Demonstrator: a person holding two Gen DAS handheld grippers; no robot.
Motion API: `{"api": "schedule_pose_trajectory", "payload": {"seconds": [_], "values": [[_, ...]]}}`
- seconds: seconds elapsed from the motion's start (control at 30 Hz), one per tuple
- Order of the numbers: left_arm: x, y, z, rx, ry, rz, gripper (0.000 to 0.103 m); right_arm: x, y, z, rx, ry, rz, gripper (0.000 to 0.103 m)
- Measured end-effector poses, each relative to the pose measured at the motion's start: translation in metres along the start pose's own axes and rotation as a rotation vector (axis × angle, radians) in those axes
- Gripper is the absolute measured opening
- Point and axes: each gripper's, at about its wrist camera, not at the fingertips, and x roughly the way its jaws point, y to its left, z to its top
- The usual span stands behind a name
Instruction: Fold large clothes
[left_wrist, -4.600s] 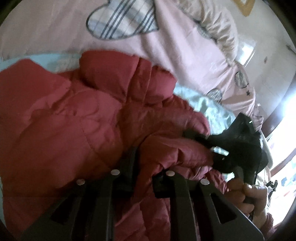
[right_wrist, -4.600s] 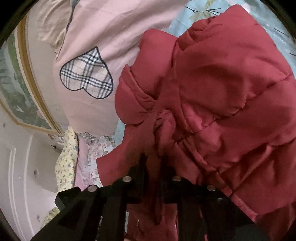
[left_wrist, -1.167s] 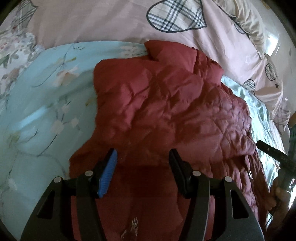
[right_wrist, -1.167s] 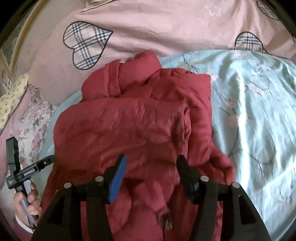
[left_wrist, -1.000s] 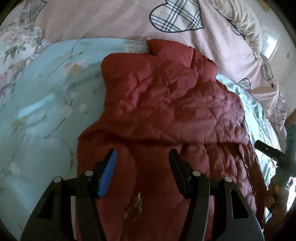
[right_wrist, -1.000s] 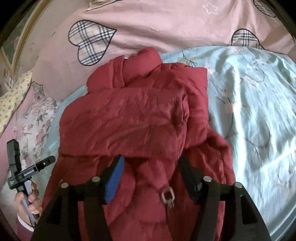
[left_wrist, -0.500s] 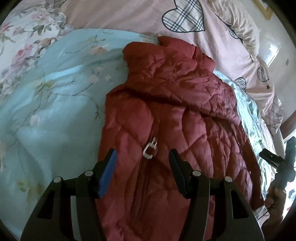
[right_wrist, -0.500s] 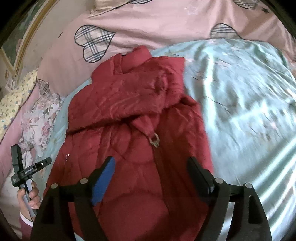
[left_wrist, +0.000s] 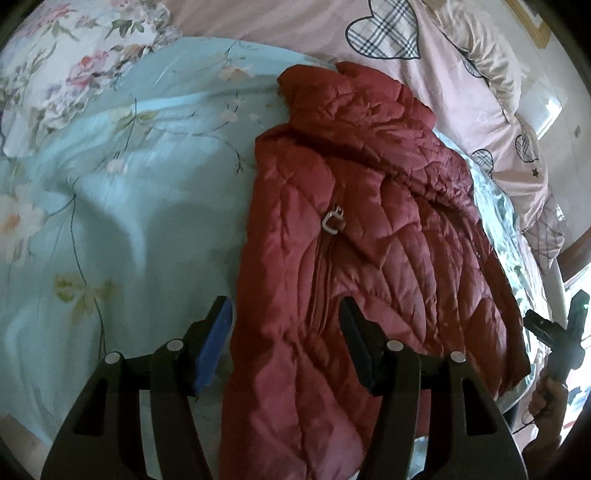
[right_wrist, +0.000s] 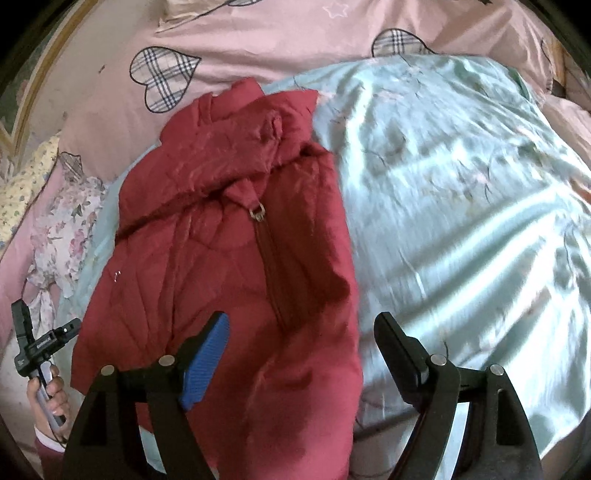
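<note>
Pale blue floral bedding (left_wrist: 110, 206) covers the bed, with a pink quilt (right_wrist: 295, 44) printed with plaid hearts banked along the far side. On the blue cover lies the red padded jacket (left_wrist: 369, 229), its collar toward the far pink quilt, its upper part doubled over and a metal zip pull (left_wrist: 332, 221) showing near the middle; the near hem runs toward the bed's near edge. The left gripper (left_wrist: 286, 345) hovers over the jacket's left border, jaws about half apart and holding nothing. The right gripper (right_wrist: 301, 349) hovers over the right border, jaws wide and likewise empty. My guess is that the next step is taking the near hem for another fold. To do it well, each gripper should bite the full padded thickness at matching corners, then lift together and carry the hem evenly toward the collar, so the slippery shell doesn't skew.
</note>
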Motion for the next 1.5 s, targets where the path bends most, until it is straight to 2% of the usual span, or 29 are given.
{"api": "schedule_pose_trajectory", "payload": {"seconds": [0.33, 0.57, 0.63, 0.7, 0.8, 0.9, 1.1, 1.33, 1.37, 1.43, 1.5], "values": [[-0.002, 0.002, -0.019, 0.003, 0.031, -0.004, 0.064, 0.01, 0.015, -0.026, -0.055, 0.058, -0.025, 0.082], [-0.002, 0.001, -0.029, 0.015, 0.058, -0.027, 0.069, 0.007, -0.002, -0.042, -0.033, 0.09, -0.002, 0.081], [-0.002, 0.002, -0.033, 0.013, 0.064, -0.027, 0.071, 0.004, -0.009, -0.047, -0.021, 0.098, 0.02, 0.069], [-0.001, 0.003, -0.037, 0.012, 0.077, -0.032, 0.071, 0.001, -0.016, -0.052, 0.006, 0.103, 0.054, 0.048], [0.003, 0.004, -0.043, 0.017, 0.099, -0.039, 0.071, -0.004, -0.019, -0.057, 0.002, 0.101, 0.073, 0.036], [0.006, 0.004, -0.051, 0.019, 0.118, -0.057, 0.071, -0.005, -0.017, -0.057, 0.002, 0.097, 0.078, 0.036], [0.007, 0.004, -0.059, 0.021, 0.127, -0.072, 0.071, -0.001, -0.019, -0.056, 0.021, 0.097, 0.1, 0.043], [0.008, 0.001, -0.062, 0.033, 0.122, -0.084, 0.071, -0.003, -0.021, -0.058, 0.027, 0.087, 0.124, 0.042], [0.007, 0.0, -0.063, 0.039, 0.119, -0.088, 0.069, -0.004, -0.02, -0.058, 0.027, 0.082, 0.13, 0.04], [0.005, -0.003, -0.063, 0.055, 0.113, -0.102, 0.057, -0.006, -0.018, -0.058, 0.026, 0.073, 0.149, 0.035], [0.003, -0.006, -0.063, 0.07, 0.105, -0.115, 0.04, -0.007, -0.015, -0.057, 0.026, 0.065, 0.162, 0.032]]}}
